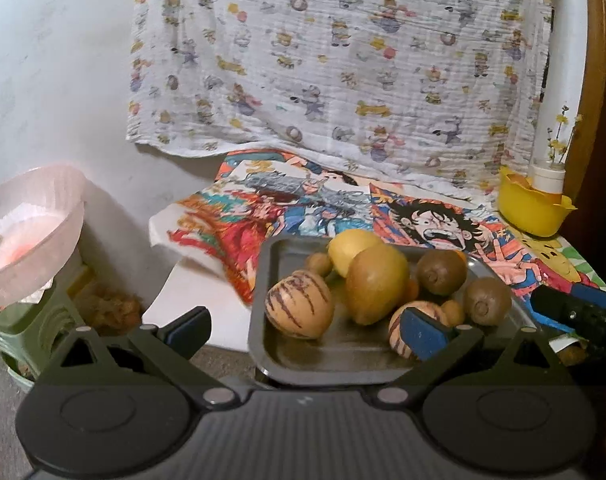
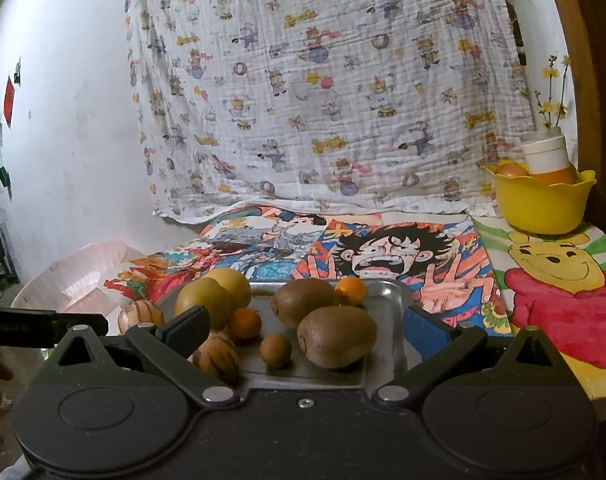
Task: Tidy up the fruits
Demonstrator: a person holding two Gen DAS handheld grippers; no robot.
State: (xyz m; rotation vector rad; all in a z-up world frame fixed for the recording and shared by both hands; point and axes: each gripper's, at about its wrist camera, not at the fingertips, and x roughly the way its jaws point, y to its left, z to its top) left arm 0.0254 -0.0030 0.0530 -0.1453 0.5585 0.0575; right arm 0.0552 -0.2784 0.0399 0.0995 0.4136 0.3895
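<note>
Dark grey metal, the tray (image 1: 281, 360) sits at the near edge of the table, at six o'clock from the cartoon-printed cloth (image 1: 295, 200), and it holds all the fruit. Seen from the left wrist, two striped melons lie toward the tray's near side: one striped melon (image 1: 300, 305) at nine o'clock of the pile, the other (image 1: 399, 334) partly behind a blue pad. Two yellow-green lemons (image 1: 377, 282) lean together in the middle, and kiwis (image 1: 442, 272) sit at three o'clock.

Only the left view shows the pink plastic bowl (image 1: 35, 232) clearly, well apart from the tray at nine o'clock, on a green stand. Only the right view shows the small orange citrus: one (image 2: 245, 323) beside the lemons, another (image 2: 351, 290) at the tray's far corner at one o'clock. It also shows a small brown fruit (image 2: 276, 350) just beside the nearest kiwi (image 2: 337, 337), and the Winnie-the-Pooh cloth (image 2: 559, 280) at three o'clock. Both views catch the yellow bowl (image 2: 541, 208) at two o'clock, with a white bottle standing in it.

The left gripper (image 1: 309, 332) hovers low at the tray's near left corner, its fingers spread wide apart and holding nothing. The right gripper (image 2: 307, 330) is level with the tray's near edge, its fingers likewise spread wide, with the kiwis showing between them and no contact visible.
</note>
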